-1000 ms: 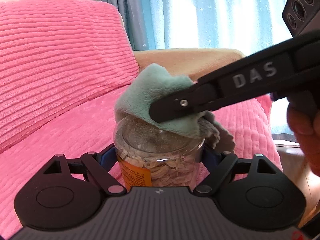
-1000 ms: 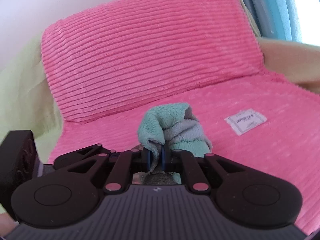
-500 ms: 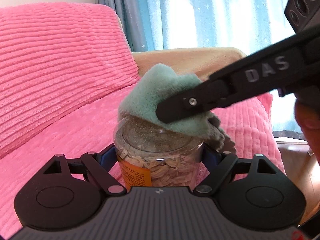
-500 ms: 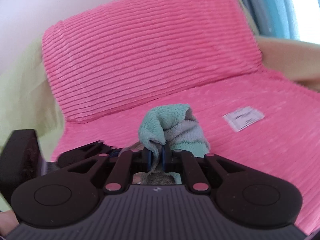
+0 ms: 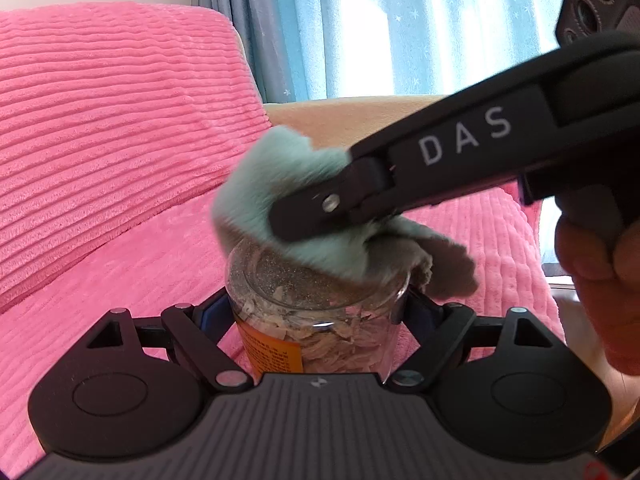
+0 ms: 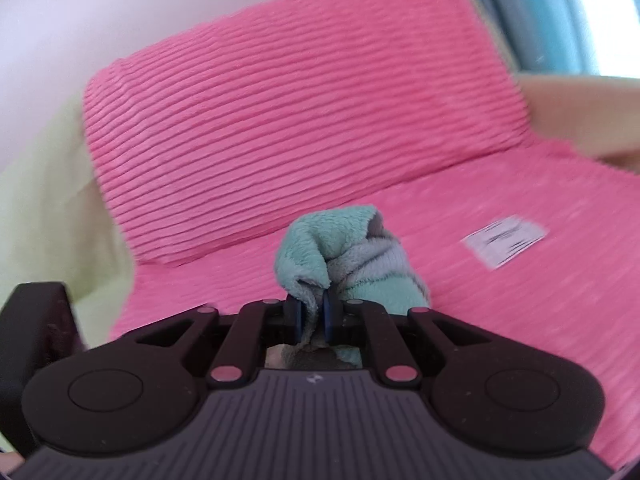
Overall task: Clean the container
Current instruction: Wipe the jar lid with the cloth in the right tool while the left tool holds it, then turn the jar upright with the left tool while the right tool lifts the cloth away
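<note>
Pinching cloth [image 5: 280, 176] on jar [image 5: 316, 308] lid rim, right hand-held gripper [image 6: 311, 316]; left hand-held gripper [image 5: 318, 312] clamping jar.

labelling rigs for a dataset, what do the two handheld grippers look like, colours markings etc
Both are matte black plastic. The left gripper has a ribbed grey-black body, two round discs, silver pivot pins and blue finger pads. The right gripper looks the same but with pinkish pins; from the side its arm bears white letters DAS. A bare hand holds it; no sleeve shows.
</note>
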Demonstrator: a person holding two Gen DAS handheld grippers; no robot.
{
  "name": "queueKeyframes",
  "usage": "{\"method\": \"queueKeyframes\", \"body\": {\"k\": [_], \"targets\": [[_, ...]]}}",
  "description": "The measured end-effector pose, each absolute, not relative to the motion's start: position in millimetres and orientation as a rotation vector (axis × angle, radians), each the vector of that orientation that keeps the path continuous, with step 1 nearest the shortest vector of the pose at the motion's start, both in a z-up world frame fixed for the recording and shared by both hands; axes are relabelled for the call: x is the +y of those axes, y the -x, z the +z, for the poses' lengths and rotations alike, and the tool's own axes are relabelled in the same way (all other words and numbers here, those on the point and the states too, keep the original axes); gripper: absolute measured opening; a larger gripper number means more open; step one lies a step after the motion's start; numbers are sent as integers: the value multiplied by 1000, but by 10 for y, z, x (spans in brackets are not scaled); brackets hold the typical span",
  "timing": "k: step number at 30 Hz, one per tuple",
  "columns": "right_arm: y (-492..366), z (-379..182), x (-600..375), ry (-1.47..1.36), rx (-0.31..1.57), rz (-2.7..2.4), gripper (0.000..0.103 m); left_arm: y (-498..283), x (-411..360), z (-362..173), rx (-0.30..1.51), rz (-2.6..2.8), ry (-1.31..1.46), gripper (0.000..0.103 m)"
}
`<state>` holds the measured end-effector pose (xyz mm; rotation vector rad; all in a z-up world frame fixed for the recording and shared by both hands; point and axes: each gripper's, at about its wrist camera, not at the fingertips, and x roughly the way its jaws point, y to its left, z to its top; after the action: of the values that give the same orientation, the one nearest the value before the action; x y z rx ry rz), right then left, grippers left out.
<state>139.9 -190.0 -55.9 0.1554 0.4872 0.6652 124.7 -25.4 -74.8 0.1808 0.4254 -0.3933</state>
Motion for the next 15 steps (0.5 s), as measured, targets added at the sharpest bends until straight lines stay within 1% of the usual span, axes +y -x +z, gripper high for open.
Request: {"method": "queueKeyframes", "body": {"k": [5, 12, 15], "targets": [[-1456, -489, -2132, -192, 447, 530, 8, -1222, -226, -726, 429, -399, -170, 85], [-1654, -723, -2254, -193, 568, 428, 9, -1100, -59, -667, 439, -427, -117, 85], [-1639, -751, -2158, -135, 598, 436, 13, -1010, 20, -621, 455, -450, -110, 85]]}}
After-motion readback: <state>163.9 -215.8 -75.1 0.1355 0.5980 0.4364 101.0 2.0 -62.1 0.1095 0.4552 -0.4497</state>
